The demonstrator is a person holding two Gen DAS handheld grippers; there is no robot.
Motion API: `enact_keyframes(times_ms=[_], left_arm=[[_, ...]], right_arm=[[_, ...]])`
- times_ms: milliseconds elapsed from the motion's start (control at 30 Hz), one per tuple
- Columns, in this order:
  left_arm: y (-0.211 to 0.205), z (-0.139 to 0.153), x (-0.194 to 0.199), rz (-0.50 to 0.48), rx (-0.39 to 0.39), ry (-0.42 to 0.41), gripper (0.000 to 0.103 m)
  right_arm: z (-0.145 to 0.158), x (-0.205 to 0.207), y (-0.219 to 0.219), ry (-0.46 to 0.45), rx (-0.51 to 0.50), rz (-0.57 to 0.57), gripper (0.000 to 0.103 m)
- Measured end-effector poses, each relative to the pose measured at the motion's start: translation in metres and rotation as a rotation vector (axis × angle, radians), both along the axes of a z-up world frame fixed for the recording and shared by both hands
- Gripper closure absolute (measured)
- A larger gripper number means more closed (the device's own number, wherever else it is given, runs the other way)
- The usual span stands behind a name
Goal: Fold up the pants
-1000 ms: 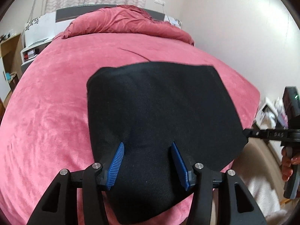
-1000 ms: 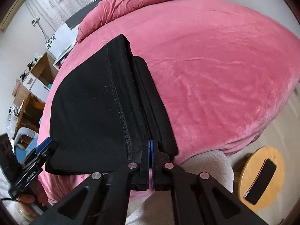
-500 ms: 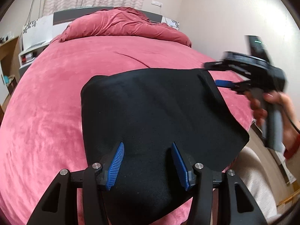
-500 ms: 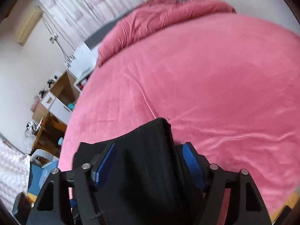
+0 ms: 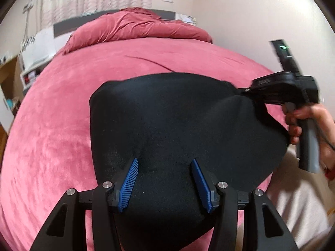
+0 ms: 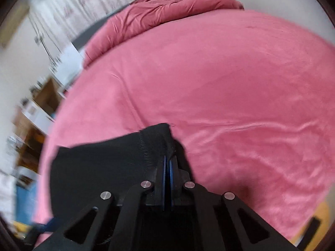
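The black pants (image 5: 178, 125) lie folded into a broad panel on the pink bed (image 5: 52, 125). My left gripper (image 5: 165, 163) hovers open over their near part, its blue pads spread wide with black cloth below them. In the left wrist view, a hand (image 5: 309, 115) holds my right gripper (image 5: 242, 91), which is shut on the pants' far right corner and raises it into a peak. In the right wrist view, the right gripper (image 6: 168, 159) has its blue pads pressed together on the seamed edge of the pants (image 6: 104, 163).
A bunched pink duvet (image 5: 136, 27) lies at the head of the bed, against a grey headboard. Wooden shelves (image 6: 31, 113) stand to the bed's left. A wall runs along the right. A round wooden stool (image 6: 314, 226) sits on the floor by the near right corner.
My right gripper left the pants' near right edge, travelled to the far right corner, opened around it and shut on it, lifting that corner. The left gripper stayed open and shifted only slightly.
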State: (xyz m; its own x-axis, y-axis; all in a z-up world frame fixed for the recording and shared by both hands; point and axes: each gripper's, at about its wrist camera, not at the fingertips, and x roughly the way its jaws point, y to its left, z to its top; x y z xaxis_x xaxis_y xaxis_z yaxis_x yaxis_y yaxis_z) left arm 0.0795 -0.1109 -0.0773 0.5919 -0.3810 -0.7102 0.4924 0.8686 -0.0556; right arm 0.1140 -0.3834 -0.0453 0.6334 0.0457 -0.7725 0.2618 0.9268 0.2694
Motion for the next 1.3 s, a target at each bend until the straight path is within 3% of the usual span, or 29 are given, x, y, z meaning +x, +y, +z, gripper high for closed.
enact_keyframes(times_ms=[100, 167, 267, 400, 467, 600, 767, 900, 1033, 1233, 1300], left_arm=[[0.003, 0.005, -0.002, -0.016, 0.010, 0.003, 0.049], [0.013, 0.010, 0.002, -0.003, -0.039, 0.031, 0.049], [0.035, 0.023, 0.015, 0.076, -0.139, 0.060, 0.049], [0.048, 0.040, 0.035, 0.128, -0.222, 0.051, 0.049], [0.040, 0.045, 0.046, 0.113, -0.191, 0.035, 0.049], [0.014, 0.042, 0.068, 0.064, -0.111, 0.009, 0.049], [-0.005, 0.019, 0.096, 0.060, -0.014, 0.028, 0.049], [-0.011, 0.009, 0.109, 0.064, -0.004, 0.034, 0.046], [-0.012, -0.002, 0.122, 0.083, -0.011, 0.072, 0.045], [-0.007, 0.005, 0.111, 0.099, -0.027, 0.062, 0.045], [-0.004, 0.012, 0.098, 0.126, -0.010, 0.046, 0.045]], right_arm=[[0.012, 0.000, 0.006, -0.012, -0.034, 0.014, 0.096], [0.031, -0.008, 0.010, -0.052, -0.072, 0.020, 0.090], [0.061, -0.027, 0.014, -0.154, -0.090, 0.027, 0.090], [0.080, -0.035, 0.038, -0.214, -0.085, 0.135, 0.090], [0.075, -0.028, 0.061, -0.214, -0.084, 0.236, 0.090], [0.051, -0.008, 0.085, -0.178, -0.115, 0.323, 0.090], [0.019, 0.010, 0.070, -0.103, -0.133, 0.233, 0.093], [0.009, 0.006, 0.042, -0.121, -0.047, 0.137, 0.103], [-0.002, 0.008, 0.037, -0.161, -0.047, 0.119, 0.103], [0.006, 0.004, 0.039, -0.168, -0.068, 0.103, 0.103], [0.017, -0.010, 0.039, -0.189, -0.055, 0.087, 0.095]])
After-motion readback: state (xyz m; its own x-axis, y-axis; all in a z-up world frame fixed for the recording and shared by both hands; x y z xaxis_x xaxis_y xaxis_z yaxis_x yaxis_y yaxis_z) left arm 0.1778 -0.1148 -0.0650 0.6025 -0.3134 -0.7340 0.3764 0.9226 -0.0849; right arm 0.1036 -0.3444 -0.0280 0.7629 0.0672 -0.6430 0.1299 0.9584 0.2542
